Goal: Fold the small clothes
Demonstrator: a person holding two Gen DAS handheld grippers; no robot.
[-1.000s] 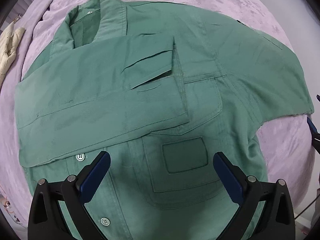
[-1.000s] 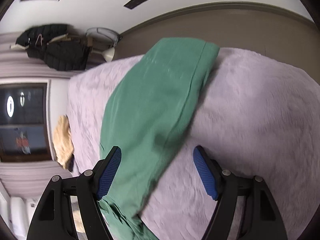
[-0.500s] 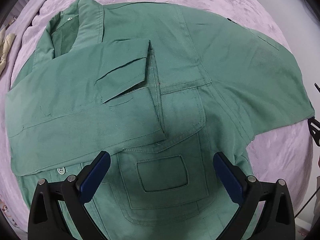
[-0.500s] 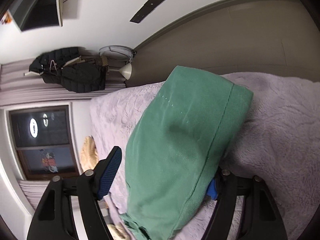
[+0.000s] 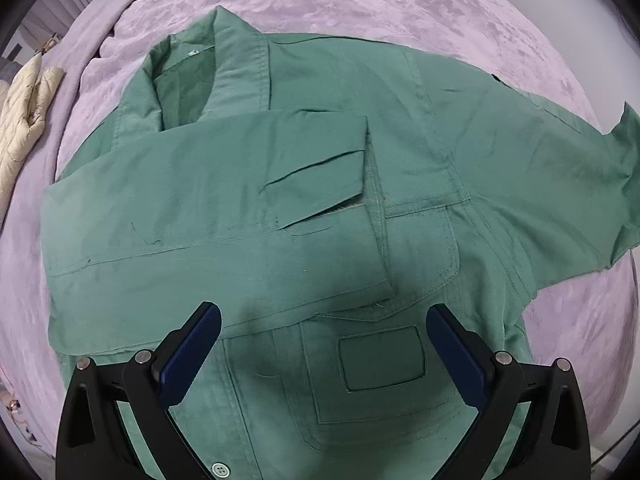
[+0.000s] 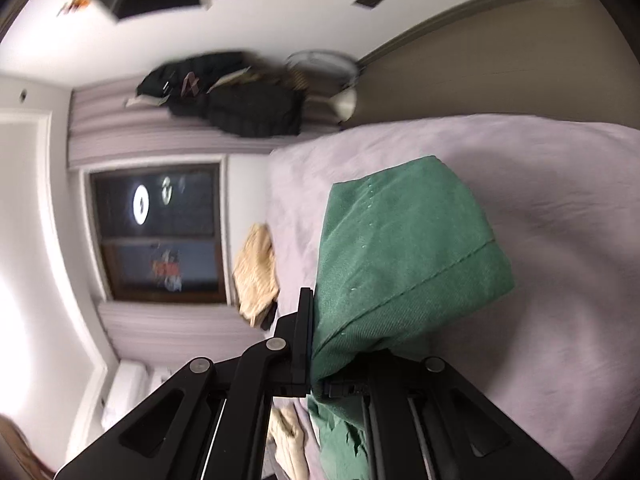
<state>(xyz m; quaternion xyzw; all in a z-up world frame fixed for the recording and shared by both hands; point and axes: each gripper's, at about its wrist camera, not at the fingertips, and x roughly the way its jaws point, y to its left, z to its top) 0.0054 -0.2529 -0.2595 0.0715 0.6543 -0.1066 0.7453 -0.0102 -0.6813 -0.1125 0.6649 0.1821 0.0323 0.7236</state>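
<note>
A green button shirt (image 5: 320,140) lies face up on the purple bed cover (image 5: 360,0). One sleeve (image 5: 200,220) is folded across its chest. My left gripper (image 5: 323,316) points straight down over the chest pocket, open, with nothing between its fingers. The other sleeve (image 5: 580,184) stretches out to the right, its end raised off the cover. In the right wrist view my right gripper (image 6: 316,360) is closing its jaws tight on that sleeve's end (image 6: 400,248). The green cloth bunches over the fingers and hides the pads.
A beige quilted garment (image 5: 20,112) lies at the bed's left edge, also visible as a beige garment (image 6: 256,276) in the right wrist view. Dark jackets (image 6: 240,108) hang beside a window (image 6: 160,232). A brown headboard (image 6: 500,60) backs the bed.
My right gripper went from open around the sleeve to shut on it, then lifted and tilted up with it. My left gripper sank toward the shirt, staying open.
</note>
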